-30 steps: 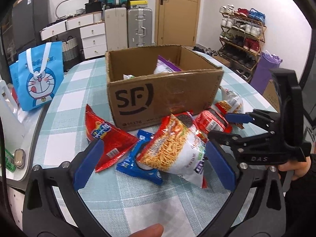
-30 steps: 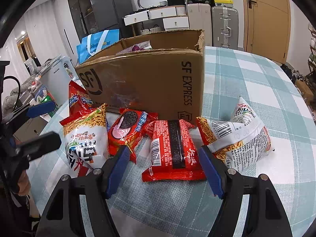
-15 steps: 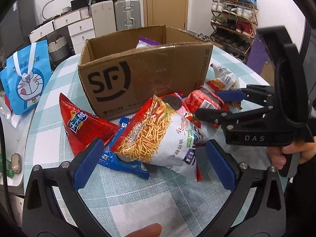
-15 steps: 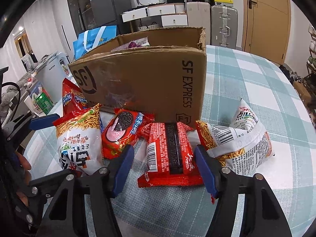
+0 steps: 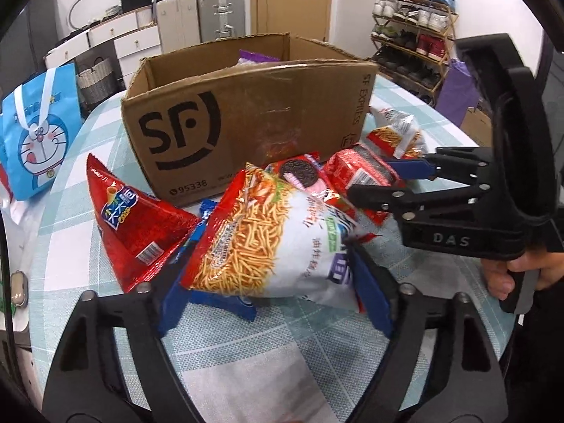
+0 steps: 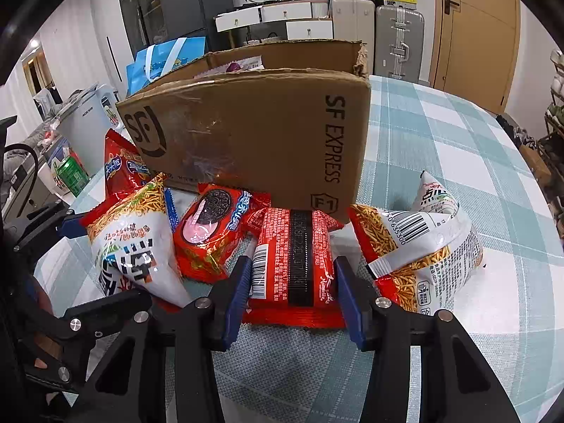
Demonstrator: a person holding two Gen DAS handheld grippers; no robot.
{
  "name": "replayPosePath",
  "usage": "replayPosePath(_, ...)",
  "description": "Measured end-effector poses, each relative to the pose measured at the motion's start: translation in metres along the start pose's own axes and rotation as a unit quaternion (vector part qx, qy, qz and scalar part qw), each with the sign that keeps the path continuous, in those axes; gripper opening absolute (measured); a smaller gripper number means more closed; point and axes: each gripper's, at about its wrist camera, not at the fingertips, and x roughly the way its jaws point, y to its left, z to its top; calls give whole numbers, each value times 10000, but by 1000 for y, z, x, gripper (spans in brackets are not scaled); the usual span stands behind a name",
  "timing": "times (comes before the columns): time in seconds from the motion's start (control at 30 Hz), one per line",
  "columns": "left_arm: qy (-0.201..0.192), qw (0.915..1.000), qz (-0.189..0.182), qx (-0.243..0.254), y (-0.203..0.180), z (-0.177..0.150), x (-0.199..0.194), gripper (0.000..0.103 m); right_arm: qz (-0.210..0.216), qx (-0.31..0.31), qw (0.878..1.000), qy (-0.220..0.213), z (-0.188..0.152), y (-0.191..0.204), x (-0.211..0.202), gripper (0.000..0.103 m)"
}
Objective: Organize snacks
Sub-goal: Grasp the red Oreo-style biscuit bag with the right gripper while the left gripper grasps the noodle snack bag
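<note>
On the checked table, in front of the cardboard box (image 5: 246, 112), the left gripper (image 5: 275, 282) had just closed onto the noodle-stick bag (image 5: 268, 243); the right gripper (image 6: 292, 292) had just pinched the red packet (image 6: 292, 257)

On the checked table (image 6: 440, 134) stands one cardboard box (image 5: 253, 120), with one purple-topped packet (image 5: 254, 59) showing inside it; whether more lie in there cannot be told. Outside the box, along its near side toward the table's near edge, six snack packs can be counted: two white-and-red bags of fried noodle sticks (image 5: 268, 243) (image 6: 419, 250), one red cone-snack bag (image 5: 130, 218), one red cookie pack (image 6: 215, 229), one blue pack (image 5: 225, 303) mostly covered, and one flat red packet with a black stripe (image 6: 296, 261). Two grippers are in view, the left gripper (image 5: 275, 292) and the right gripper (image 6: 292, 292).
</note>
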Motion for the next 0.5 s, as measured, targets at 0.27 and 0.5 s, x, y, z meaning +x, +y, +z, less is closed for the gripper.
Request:
replayPosePath(0.27,-162,9999,7,-41,3,0,-4,70,12,-31,10000,-74,-3,0,-6,48)
replayPosePath(0.5,-349,9992,-77,-156,8,-1,-17,61,233,46,9994,-233,-2,-4,-18,48)
